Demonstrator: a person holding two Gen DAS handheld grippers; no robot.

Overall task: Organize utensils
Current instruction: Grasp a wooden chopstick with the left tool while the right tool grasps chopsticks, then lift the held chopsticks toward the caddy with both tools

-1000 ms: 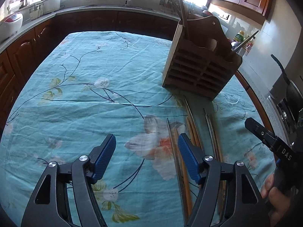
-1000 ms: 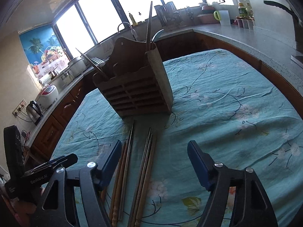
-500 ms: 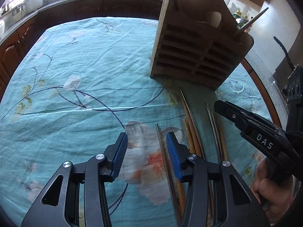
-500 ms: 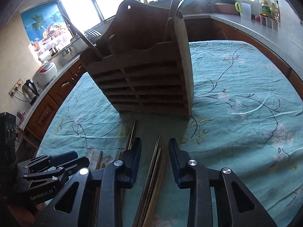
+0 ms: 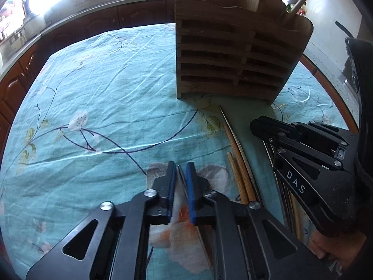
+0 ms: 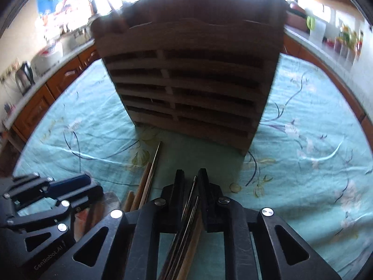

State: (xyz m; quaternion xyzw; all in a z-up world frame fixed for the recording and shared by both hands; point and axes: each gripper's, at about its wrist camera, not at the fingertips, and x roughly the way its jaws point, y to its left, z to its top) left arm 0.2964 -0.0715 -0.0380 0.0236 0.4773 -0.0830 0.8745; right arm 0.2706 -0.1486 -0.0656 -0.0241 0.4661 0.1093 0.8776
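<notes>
Most of the job is not yet done. The wooden holder (image 5: pixel 235 56) is stood on the desk (image 5: pixel 93 88), which is covered with a blue flowered cloth. Only a stick or two can be seen poking out of the top of the holder, so very little has been put away.

Many chopsticks are laid flat on the cloth in front of the holder. The left claw (image 5: pixel 180 175) is closed down to a thin gap, and one thin chopstick (image 5: pixel 180 171) is pinched between its blue pads. The right claw (image 6: pixel 191 182) is closed just as tightly on a small bunch of chopsticks (image 6: pixel 194 200). Both are held low, right at the cloth, so nothing seems to be lifted yet.

A few brown chopsticks (image 5: pixel 240 161) are left untouched between the two claws. The gripped sticks must be carried to the holder and dropped in, and then the loose ones must be picked up too.
</notes>
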